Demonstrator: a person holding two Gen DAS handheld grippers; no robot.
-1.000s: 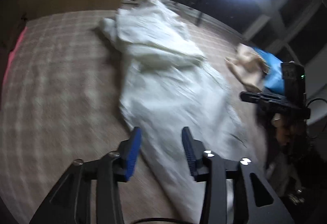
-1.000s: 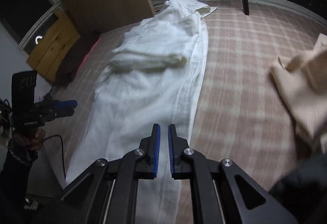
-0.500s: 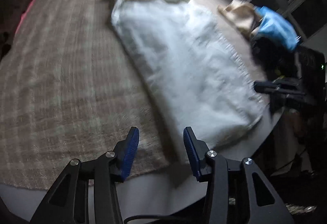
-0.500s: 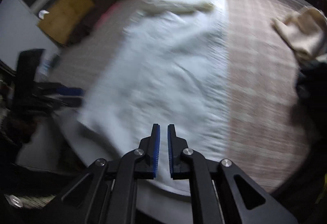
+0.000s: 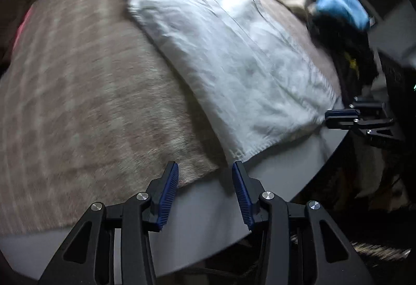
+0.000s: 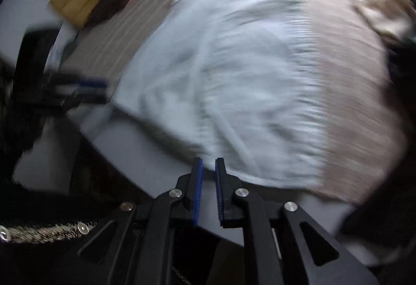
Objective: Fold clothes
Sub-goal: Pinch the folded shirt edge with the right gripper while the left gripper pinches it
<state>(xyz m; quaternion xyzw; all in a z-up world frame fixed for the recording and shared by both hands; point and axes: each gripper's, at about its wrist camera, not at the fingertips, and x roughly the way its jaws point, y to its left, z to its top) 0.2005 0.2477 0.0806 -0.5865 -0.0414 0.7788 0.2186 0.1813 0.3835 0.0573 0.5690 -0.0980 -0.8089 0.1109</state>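
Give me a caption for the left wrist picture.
Open left gripper poised at the near hem of a white garment spread on a checked cloth.

Right wrist view heavily motion-blurred; white garment (image 6: 234,82) shows no readable detail. Beige cloth (image 6: 387,14) beyond it is cut by the frame edge.

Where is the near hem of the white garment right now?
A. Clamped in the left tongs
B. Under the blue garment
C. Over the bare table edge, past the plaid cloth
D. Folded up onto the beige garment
C: the white garment's hem lies over the grey table edge, beyond the plaid cloth; the left tongs stand open and empty just short of it.
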